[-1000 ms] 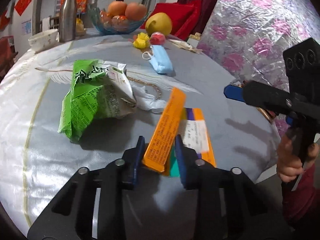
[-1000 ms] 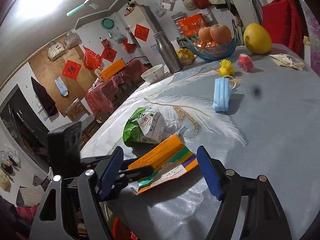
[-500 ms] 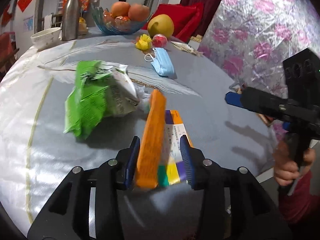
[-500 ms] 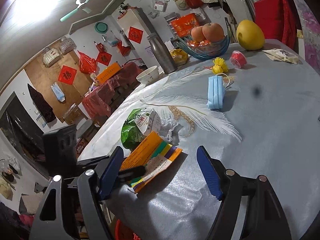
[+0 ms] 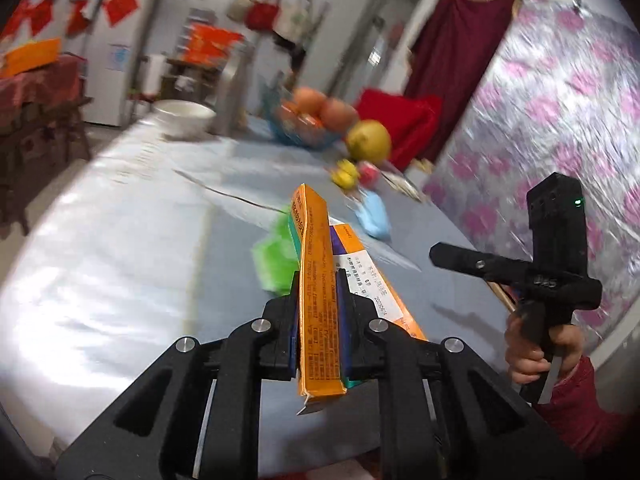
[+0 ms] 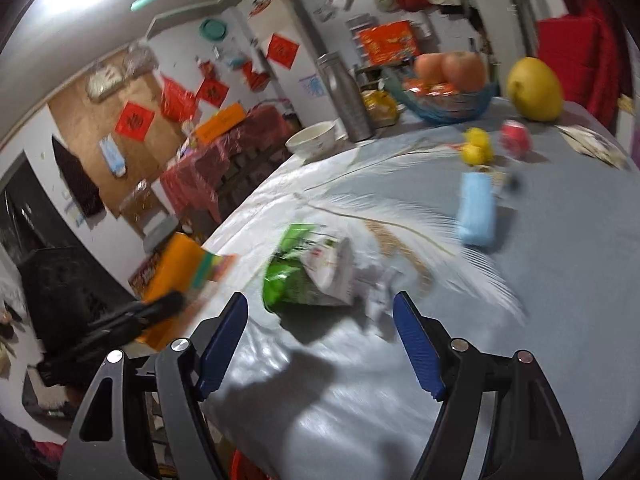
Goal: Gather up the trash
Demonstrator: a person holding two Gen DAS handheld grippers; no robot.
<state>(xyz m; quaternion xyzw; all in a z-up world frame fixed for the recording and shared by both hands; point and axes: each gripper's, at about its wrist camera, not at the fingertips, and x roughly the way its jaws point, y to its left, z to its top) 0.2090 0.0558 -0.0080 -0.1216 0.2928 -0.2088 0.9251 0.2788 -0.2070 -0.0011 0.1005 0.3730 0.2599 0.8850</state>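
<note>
The orange box [image 5: 320, 304] is clamped edgewise between the jaws of the left gripper [image 5: 320, 280] and is held clear of the table [image 5: 120, 248]; its far end is tilted up and its torn near flap hangs below the fingers. In the right wrist view the same box [image 6: 176, 268] is seen blurred at the table's left edge. The right gripper [image 6: 320, 340] is held with its jaws wide apart and nothing between them, above the table, pointed toward the green bag [image 6: 308, 272], which lies crumpled on the cloth just ahead of its blue pads [image 6: 416, 344]. A blue mask [image 6: 476, 208] lies farther back on the table, well apart from the bag. Beyond it a yellow fruit [image 6: 534, 88] is seen beside a fruit bowl [image 6: 444, 100]. A white bowl [image 6: 312, 140] and a steel bottle [image 6: 344, 96] stand near the far edge. In the left wrist view a hand [image 5: 536, 348] in a red sleeve is seen on the right gripper's handle.
</note>
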